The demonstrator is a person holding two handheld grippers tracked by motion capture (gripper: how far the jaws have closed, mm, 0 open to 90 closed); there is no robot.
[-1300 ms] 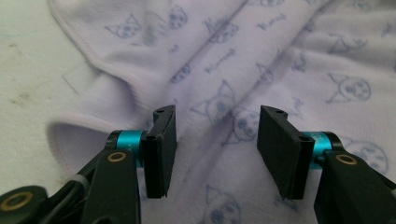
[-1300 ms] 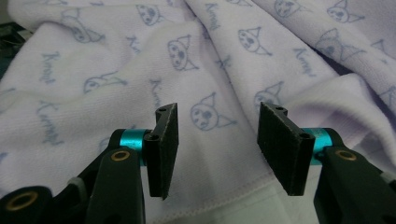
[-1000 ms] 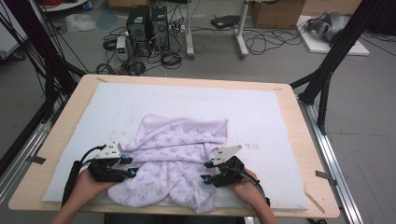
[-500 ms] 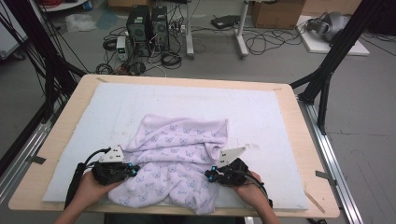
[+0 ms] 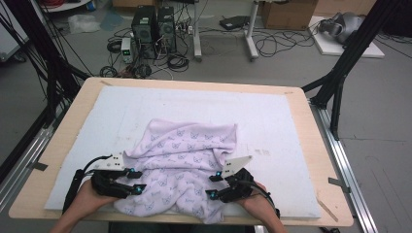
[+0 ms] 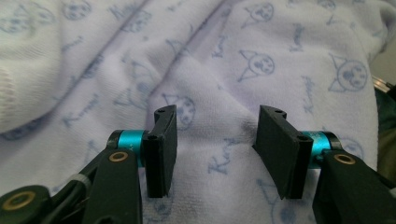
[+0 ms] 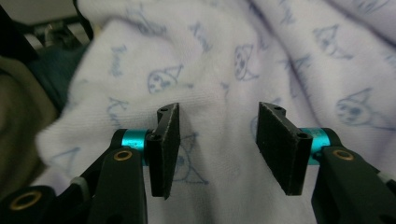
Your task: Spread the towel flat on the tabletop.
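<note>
A lavender cloth point(image 5: 184, 160) printed with blue cat faces lies crumpled on the white mat point(image 5: 272, 116), toward the near side. My left gripper point(image 5: 137, 180) rests at the cloth's near left edge. Its jaws have just been opening and now stand open point(image 6: 215, 149), with a raised fold of the cloth point(image 6: 224, 84) between the pads, untouched by them. My right gripper point(image 5: 214, 186) sits at the near right edge. Its jaws have also just been opening and stand apart point(image 7: 217, 149) over the cloth point(image 7: 224, 70), gripping nothing.
The mat covers a wooden table point(image 5: 318, 155) with bare mat left, right and beyond the cloth. A person's hands hold both grippers at the near edge. Computers, cables and black frame legs stand on the floor past the table.
Both hands have drawn back very slightly toward the near edge. The cloth keeps much the same crumpled shape.
</note>
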